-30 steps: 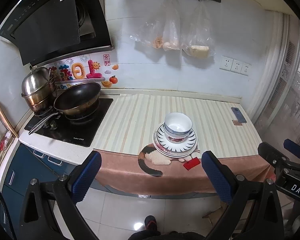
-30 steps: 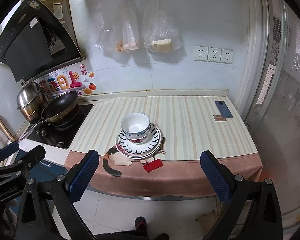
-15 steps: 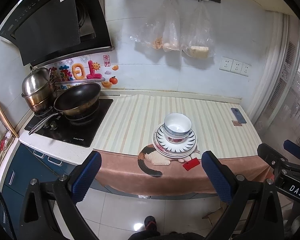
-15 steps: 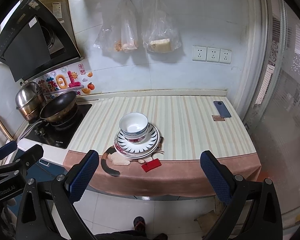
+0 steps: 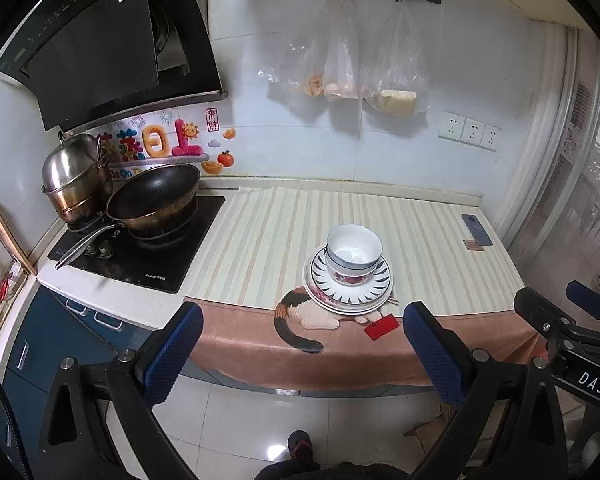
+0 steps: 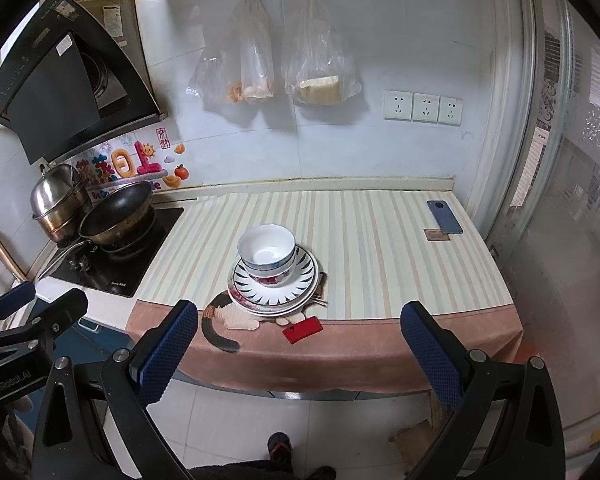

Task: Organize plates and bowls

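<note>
**Stack sits near the counter edge, both grippers back and empty**

Risks, judged from the layout: the stack of plates (image 5: 347, 288) sits close to the front edge of the counter (image 5: 260, 240), over the cat print on the striped cloth (image 6: 380, 248). A push from the front could slide it; a snag on the cloth's overhanging hem could drag cloth and crockery toward the floor. The bowls (image 5: 354, 254) are nested on top, so lifting a plate first would tip them. Glazed rims likely slip in a two-finger pinch. What look like chopsticks (image 6: 320, 300) poke out under the right side of the stack and could roll when a plate moves. The red tag (image 6: 302, 330) just in front is loose too.

Look of the thing: white bowl with blue band, nested in a bowl with red flower pattern, on a plate with black radial strokes, on at least one more floral-rimmed plate. All upright and centred, bowls empty.

Left gripper (image 5: 300, 344): fingers spread wide, nothing between them, well short of the counter. Right gripper (image 6: 300, 344): same, spread and empty, well apart from the stack. A phone (image 6: 444, 216) lies far right, well clear.
</note>
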The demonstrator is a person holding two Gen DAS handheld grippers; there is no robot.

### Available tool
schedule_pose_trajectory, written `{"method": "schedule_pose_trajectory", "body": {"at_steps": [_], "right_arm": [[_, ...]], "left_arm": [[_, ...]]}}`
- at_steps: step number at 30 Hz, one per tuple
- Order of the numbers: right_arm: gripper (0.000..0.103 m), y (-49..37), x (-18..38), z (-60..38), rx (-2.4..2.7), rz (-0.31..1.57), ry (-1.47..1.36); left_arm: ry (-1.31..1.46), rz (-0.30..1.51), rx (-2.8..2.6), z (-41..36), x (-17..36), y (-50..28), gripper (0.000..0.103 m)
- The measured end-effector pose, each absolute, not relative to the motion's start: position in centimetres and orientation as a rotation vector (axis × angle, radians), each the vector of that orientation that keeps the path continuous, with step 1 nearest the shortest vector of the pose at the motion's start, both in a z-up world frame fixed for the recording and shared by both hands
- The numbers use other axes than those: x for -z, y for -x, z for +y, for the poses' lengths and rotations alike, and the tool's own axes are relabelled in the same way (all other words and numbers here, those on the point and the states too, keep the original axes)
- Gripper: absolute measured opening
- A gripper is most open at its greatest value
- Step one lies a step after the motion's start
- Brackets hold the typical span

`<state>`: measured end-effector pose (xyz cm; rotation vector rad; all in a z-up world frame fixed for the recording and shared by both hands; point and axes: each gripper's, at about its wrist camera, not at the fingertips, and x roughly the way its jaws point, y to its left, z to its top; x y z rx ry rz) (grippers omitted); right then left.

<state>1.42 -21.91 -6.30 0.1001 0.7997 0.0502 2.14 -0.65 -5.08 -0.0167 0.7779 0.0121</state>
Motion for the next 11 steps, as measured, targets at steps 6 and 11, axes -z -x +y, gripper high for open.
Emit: {"method": "schedule_pose_trajectory", "body": {"at_steps": [6,11], "right_arm": [[0.103,-1.38,6.39,-21.97,-0.054,0.803,-0.107],[0.103,-1.44,6.54,-22.00,-0.057,0.806,-0.110]], "left_arm": [[0.018,0.780,-0.020,-0.62,5.16,-2.25,0.103],[0.017,0.779,-0.020,-0.56,5.18,-2.26,0.103]]}}
